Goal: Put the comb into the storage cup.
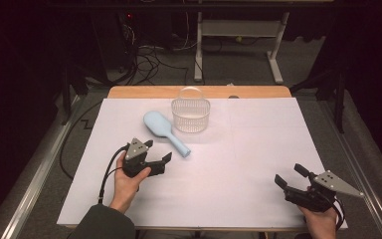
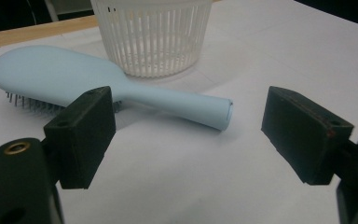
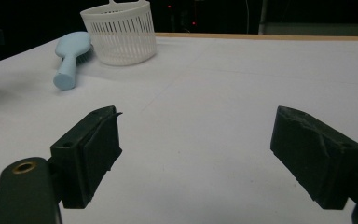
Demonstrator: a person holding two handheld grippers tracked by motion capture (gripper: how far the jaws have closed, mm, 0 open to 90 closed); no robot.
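Observation:
A pale blue hairbrush [image 1: 165, 131] lies bristles down on the white table cover, its handle end pointing toward the front right. Just behind it stands a white slotted basket [image 1: 191, 115] with a hoop handle. My left gripper [image 1: 158, 151] is open, held a little in front of the brush handle, and nothing is between its jaws. In the left gripper view the hairbrush [image 2: 98, 86] handle tip lies just beyond the open jaws, with the basket [image 2: 153, 35] behind. My right gripper [image 1: 291, 176] is open near the front right, empty; its view shows the hairbrush [image 3: 72, 59] and basket [image 3: 119, 35] far off.
The white cover [image 1: 258, 144] spreads over a wooden table [image 1: 129, 91] whose far edge shows. Metal rails [image 1: 35, 179] run along both sides. Beyond the table are cables on the floor and a white desk frame [image 1: 238, 45].

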